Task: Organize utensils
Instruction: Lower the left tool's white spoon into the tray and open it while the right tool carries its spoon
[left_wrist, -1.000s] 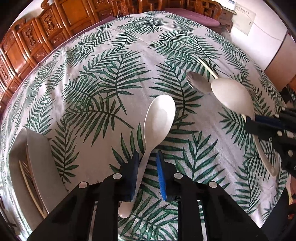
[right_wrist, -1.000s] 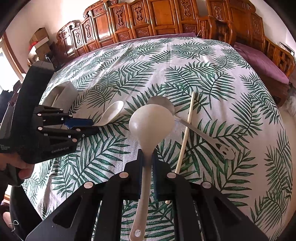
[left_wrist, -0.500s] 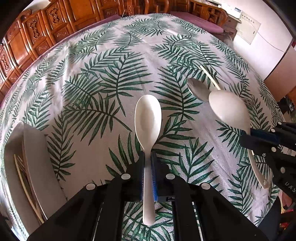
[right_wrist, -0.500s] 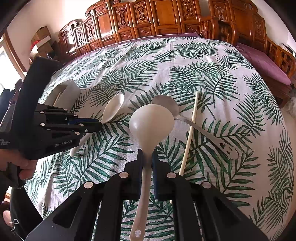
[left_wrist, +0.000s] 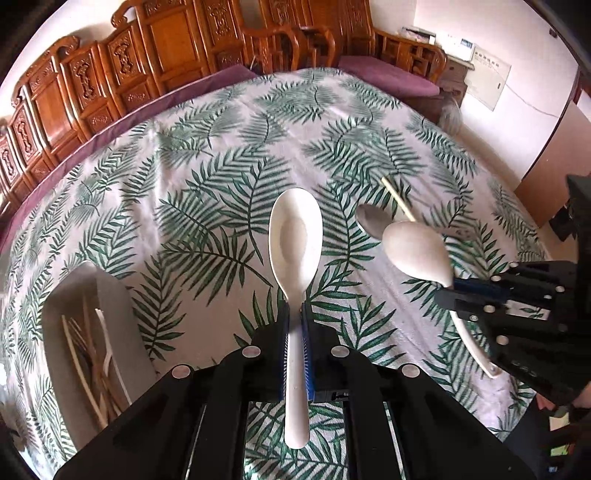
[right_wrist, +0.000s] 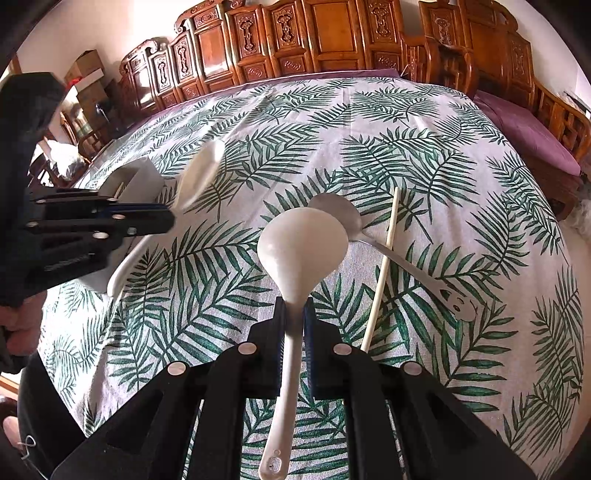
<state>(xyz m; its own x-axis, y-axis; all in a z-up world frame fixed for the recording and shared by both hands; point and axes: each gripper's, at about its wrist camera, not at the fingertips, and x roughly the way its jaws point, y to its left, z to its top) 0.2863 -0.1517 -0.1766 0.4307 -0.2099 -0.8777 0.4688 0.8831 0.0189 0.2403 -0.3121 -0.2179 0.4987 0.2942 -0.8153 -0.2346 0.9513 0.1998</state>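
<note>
My left gripper is shut on the handle of a white soup spoon, which hangs above the leaf-print tablecloth. In the right wrist view that left gripper shows at the left with the same soup spoon. My right gripper is shut on the neck of a white ladle, bowl pointing away. The ladle and right gripper also show in the left wrist view. A metal spoon and a single pale chopstick lie on the cloth beyond.
A grey utensil holder with chopsticks inside stands at the table's left side, also seen as the holder behind the left gripper. Carved wooden chairs ring the far edge. A person's hand shows at the left.
The left gripper closed on the soup spoon's handle and lifted it off the cloth, the spoon now straight along the fingers. The right gripper with the ladle stayed still.
</note>
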